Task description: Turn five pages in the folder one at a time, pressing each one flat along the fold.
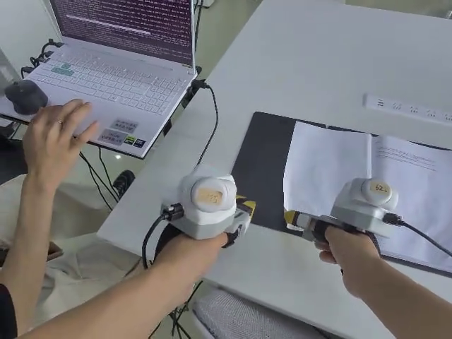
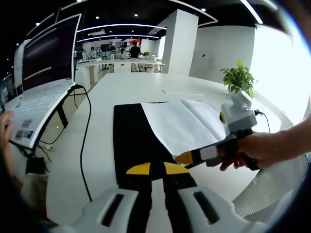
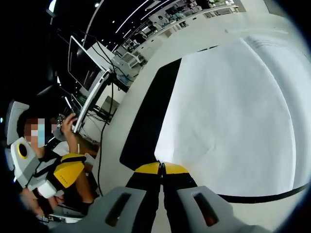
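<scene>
On the smooth white workbench [image 1: 296, 63], the flat black folder [image 1: 258, 166] lies open, its matte cover beneath crisp rectangular pages [image 1: 325, 169]. The left gripper [image 1: 244, 209], at the cover's near edge, has its yellow tips clamped together on nothing. The right gripper [image 1: 289, 218], at the page's near corner, is likewise closed.

laptop [image 1: 120, 78] left of folder [image 1: 265, 162], pages [image 1: 325, 169] inside

The left hand-held gripper [image 2: 150, 168] and right hand-held gripper [image 3: 162, 168] apparently have jaws closed (yellow tips touching).
</scene>
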